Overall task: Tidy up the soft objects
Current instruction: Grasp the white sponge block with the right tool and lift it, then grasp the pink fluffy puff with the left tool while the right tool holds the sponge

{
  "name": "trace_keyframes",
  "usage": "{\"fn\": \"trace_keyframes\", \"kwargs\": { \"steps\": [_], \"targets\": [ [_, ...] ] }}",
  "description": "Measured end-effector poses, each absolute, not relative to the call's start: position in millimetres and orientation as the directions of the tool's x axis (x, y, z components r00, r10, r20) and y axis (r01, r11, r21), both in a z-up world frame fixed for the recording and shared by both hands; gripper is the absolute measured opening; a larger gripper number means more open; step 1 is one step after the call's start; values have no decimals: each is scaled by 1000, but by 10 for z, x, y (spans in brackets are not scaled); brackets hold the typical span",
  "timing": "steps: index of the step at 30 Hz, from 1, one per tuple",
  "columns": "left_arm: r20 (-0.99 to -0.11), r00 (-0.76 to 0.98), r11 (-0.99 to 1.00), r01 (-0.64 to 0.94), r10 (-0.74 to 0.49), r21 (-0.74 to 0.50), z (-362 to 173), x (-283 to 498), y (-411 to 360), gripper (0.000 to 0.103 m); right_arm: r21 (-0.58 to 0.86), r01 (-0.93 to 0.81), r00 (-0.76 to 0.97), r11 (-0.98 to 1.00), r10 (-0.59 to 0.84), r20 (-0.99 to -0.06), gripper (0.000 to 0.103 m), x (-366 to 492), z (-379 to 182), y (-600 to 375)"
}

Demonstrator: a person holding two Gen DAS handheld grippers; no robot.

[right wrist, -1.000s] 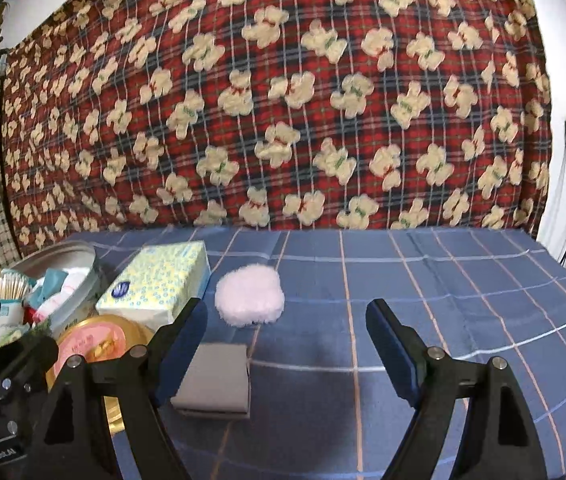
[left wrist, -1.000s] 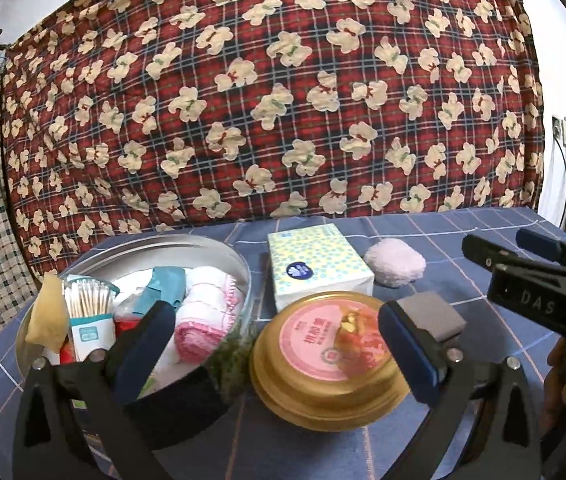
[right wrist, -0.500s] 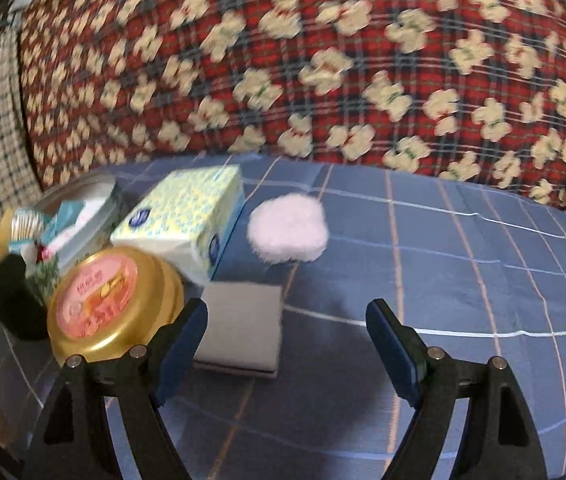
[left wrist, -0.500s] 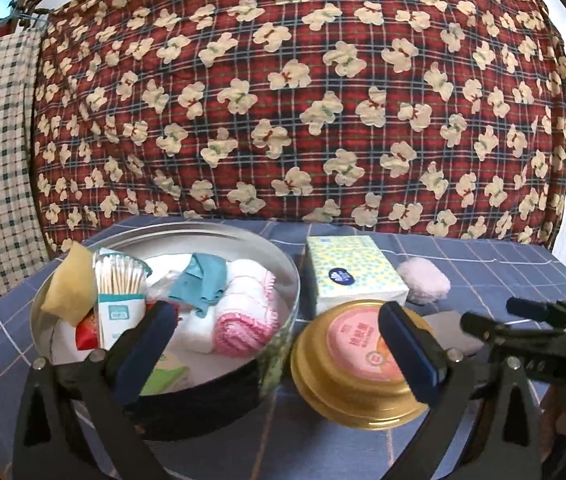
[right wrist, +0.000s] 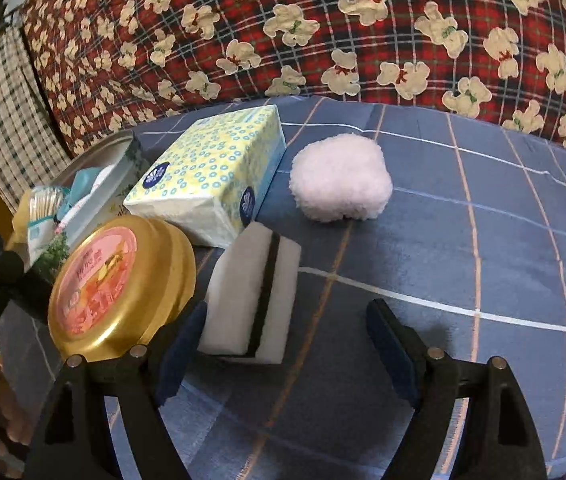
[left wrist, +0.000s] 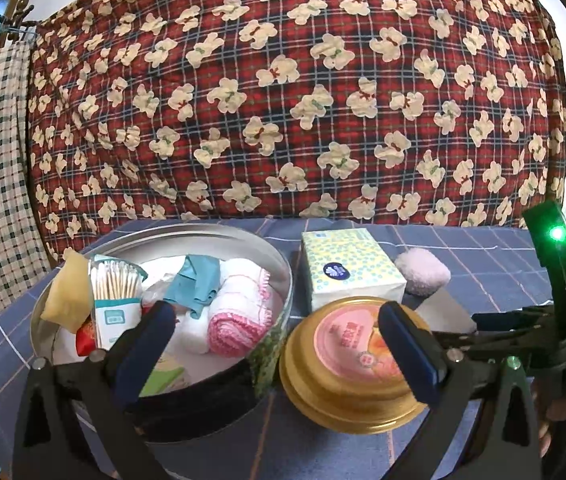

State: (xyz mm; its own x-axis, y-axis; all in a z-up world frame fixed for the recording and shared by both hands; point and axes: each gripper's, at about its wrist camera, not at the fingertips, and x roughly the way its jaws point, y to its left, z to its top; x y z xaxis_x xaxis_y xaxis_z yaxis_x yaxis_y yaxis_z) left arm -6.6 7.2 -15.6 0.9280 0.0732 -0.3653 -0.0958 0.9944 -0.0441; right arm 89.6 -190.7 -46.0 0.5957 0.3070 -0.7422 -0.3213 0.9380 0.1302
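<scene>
The right gripper (right wrist: 283,350) is closing, jaws still apart around bare cloth, the sponge (right wrist: 253,296) lying just beside its left pad. The lid (right wrist: 119,284) and tissue pack (right wrist: 211,176) are crowding the sponge's left and far sides; the puff (right wrist: 341,178) is sitting beyond. The sponge's long axis is running away from the camera. Since a second ago the view has tipped downward and closer. The left gripper (left wrist: 279,340) is hanging apart, empty, before the tin (left wrist: 163,308).
</scene>
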Motion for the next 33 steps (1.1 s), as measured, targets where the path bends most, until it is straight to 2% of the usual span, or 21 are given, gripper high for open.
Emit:
{"fn": "trace_keyframes", "kwargs": {
  "steps": [2,7,11,17,20,23,29,33],
  "targets": [
    [-366,927,995,-96,76,-36,-155,-63,57,103,179,-346,592,921,363,-720,46,871,-437,-1922],
    [-369,927,996,-88,70,-32,-156,-49,23,103,188,-351,616,917,378,-691,44,804,-383,-1927],
    [-370,927,998,-66,53,-22,-150,-27,-30,103,154,-295,721,943,325,-612,44,760,-202,-2094],
    [-379,925,1000,-11,15,12,-73,103,-258,103,100,-93,873,991,129,-470,44,681,72,-2530],
    [-385,921,998,61,-59,-6,40,196,-484,103,83,-41,894,996,74,-442,44,722,122,-2659],
    [-396,915,997,82,-74,3,101,337,-779,103,25,1,914,1000,9,-406,44,835,188,-2758],
    [-481,870,993,115,-109,-18,153,801,-1391,102,-133,97,933,986,-136,-332,44,1008,232,-2982],
    [-550,832,997,81,-74,-11,105,1162,-1749,97,-32,103,931,994,-108,-349,44,1005,259,-3268]
  ]
}}
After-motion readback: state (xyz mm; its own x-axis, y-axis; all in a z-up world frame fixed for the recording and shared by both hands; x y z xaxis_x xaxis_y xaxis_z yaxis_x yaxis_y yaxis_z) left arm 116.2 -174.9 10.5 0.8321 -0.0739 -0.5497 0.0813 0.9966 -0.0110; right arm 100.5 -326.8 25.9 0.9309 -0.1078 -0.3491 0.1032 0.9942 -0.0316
